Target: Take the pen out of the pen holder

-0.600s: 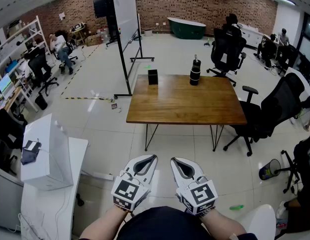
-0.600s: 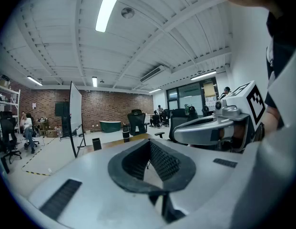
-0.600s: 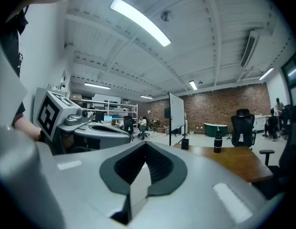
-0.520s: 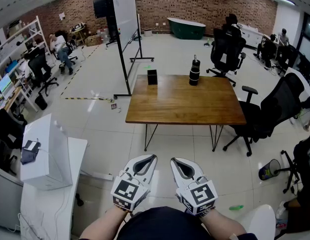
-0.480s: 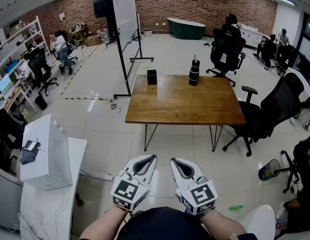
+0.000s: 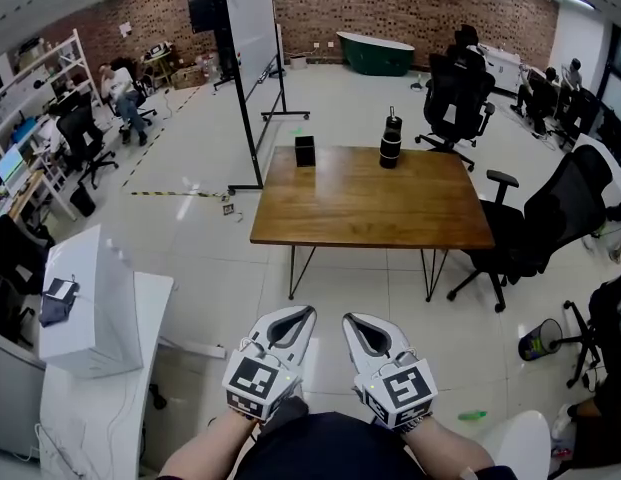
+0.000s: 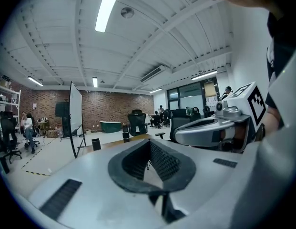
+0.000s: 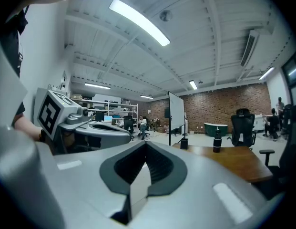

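Note:
A small black pen holder [image 6: 305, 152] stands near the far left edge of the wooden table [image 6: 370, 218]; whether a pen is in it is too small to tell. It shows far off in the left gripper view [image 7: 96, 144] and the right gripper view [image 8: 184, 143]. My left gripper [image 6: 306, 314] and right gripper [image 6: 349, 320] hang side by side close to my body, well short of the table. Both are shut with nothing between the jaws, as the left gripper [image 7: 148, 142] and right gripper [image 8: 146, 144] show in their own views.
A black bottle [image 6: 391, 143] stands at the table's far edge, right of the holder. Black office chairs [image 6: 550, 223] stand to the table's right and behind it. A whiteboard on wheels [image 6: 252, 48] stands at the back left. White desks [image 6: 95, 368] are at my left.

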